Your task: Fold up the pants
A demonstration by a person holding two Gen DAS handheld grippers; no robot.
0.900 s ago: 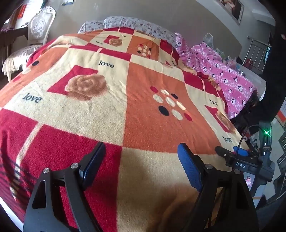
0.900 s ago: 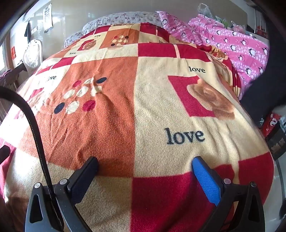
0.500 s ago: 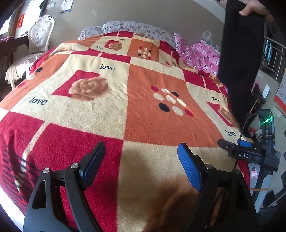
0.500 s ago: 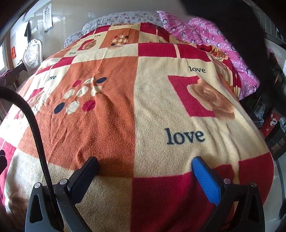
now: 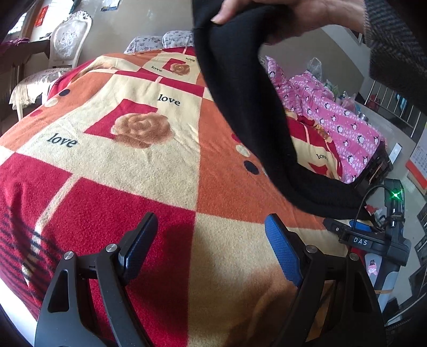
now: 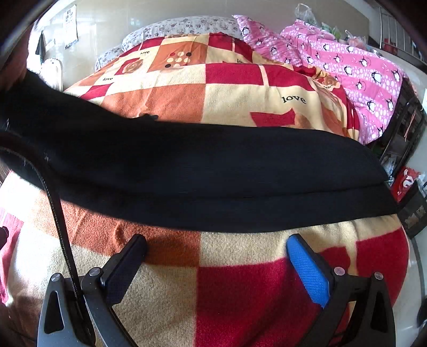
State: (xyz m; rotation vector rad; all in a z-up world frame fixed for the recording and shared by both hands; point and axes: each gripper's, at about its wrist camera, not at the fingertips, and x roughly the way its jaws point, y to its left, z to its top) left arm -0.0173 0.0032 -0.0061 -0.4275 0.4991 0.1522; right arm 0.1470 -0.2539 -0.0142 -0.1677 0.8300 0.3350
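Black knit pants [image 6: 213,173] draped across the red-orange-cream checked fleece blanket [image 6: 240,90] — one end held up by a bare hand [image 5: 293,18]. Left gripper [image 5: 210,248] and right gripper [image 6: 216,264] both spread apart, holding nothing.

Matt black knit pants [image 6: 213,173], fuzzy fleece blanket [image 5: 128,165], textured rubbery tool pads [image 6: 307,269]

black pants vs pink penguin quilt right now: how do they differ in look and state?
The black pants are plain and dark; the pink quilt is printed with penguins and white dots. The pants are held up at one end by a bare hand, their other end draped across the blanket; the quilt lies bunched at the bed's far right edge, untouched. Both are soft fabric resting on the bed.
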